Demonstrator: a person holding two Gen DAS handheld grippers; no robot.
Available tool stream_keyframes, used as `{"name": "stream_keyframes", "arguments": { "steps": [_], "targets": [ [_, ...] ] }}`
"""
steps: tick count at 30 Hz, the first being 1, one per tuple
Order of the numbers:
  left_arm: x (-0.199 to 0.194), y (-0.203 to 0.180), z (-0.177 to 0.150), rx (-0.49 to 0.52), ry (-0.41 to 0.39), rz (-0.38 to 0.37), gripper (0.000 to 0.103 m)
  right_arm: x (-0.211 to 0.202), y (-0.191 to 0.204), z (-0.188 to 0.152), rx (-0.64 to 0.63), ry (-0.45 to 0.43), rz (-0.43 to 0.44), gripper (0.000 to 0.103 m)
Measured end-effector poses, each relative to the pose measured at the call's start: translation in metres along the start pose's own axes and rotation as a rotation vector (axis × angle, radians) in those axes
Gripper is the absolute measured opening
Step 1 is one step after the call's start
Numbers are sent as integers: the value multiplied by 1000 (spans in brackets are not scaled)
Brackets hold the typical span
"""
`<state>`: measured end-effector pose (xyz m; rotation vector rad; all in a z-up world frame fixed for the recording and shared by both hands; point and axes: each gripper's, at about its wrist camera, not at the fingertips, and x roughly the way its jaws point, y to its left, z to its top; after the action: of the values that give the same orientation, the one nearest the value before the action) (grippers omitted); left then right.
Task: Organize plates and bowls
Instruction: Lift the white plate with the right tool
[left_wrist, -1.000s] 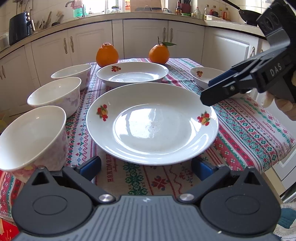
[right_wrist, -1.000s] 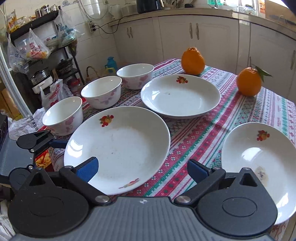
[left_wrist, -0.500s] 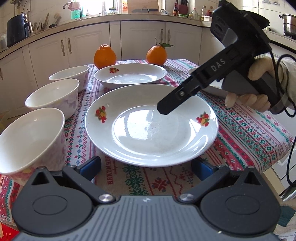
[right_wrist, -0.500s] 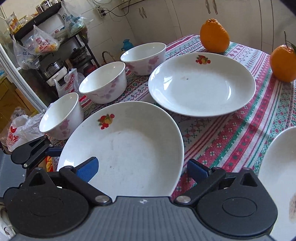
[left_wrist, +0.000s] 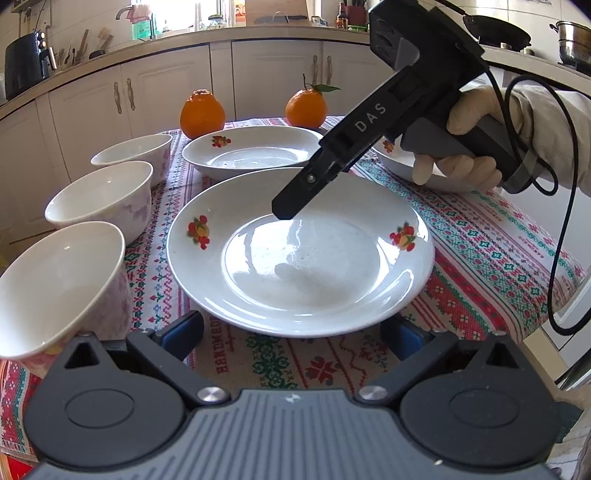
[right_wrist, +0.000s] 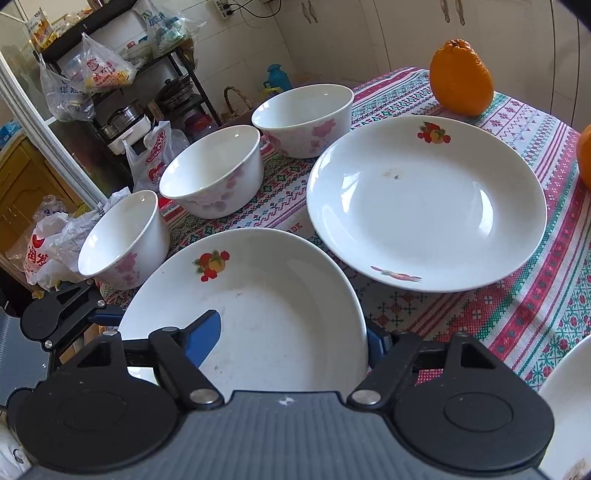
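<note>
On near centre of the patterned tablecloth (left_wrist: 498, 240): big plate (left_wrist: 299, 258), flat, empty, task's current target by the look of it; far plate (left_wrist: 255, 151) just behind it, third plate (right_wrist: 569, 406) off to the right; three bowls (right_wrist: 210, 170) in a row down the left edge, apart, unstacked; two oranges (left_wrist: 202, 114) at far end.

Right gripper (right_wrist: 290, 341) tilted down over big plate's right rim, gloved hand (left_wrist: 469, 147) on the handle; jaws just been closing, rim between them, one blue pad over the plate's inner slope, the other outside the edge; not yet pinching as far as visible; probably straddling the rim to lift and stack onto another plate.

Left gripper (left_wrist: 293, 334) low at big plate's near edge; jaws spread wide, just closed a touch, nothing gripped; likely waiting, or ready to steady.

Left wrist view only: right tool's steep angle, hand, cable, tip hanging above plate surface; pad contact hidden there.
Right wrist view only: both right pads either side of rim, bowls' pink flower print, shelf with bags beyond table.
</note>
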<state>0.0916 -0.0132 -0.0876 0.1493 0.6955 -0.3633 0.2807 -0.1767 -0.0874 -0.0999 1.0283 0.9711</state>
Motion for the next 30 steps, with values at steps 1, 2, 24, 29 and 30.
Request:
{"name": "stream_keyframes", "arguments": {
  "steps": [1,2,24,29,30],
  "targets": [
    [0,0,0,-2,0,-3,99,0,-1,1,2,1,5,82],
    [0,1,0,-5,1,-7,98,1,-2,2,5,2,9,81],
    [-3,1,6,38,14,-37,85,-10,0,0,12,-4,4,82],
    [-1,0,7,57,16,-44,84,-15,0,-4,8,-10,-9,82],
    [-1,0,8,62,16,-44,84,-16,1,-5,7,-12,-10,82]
  ]
}}
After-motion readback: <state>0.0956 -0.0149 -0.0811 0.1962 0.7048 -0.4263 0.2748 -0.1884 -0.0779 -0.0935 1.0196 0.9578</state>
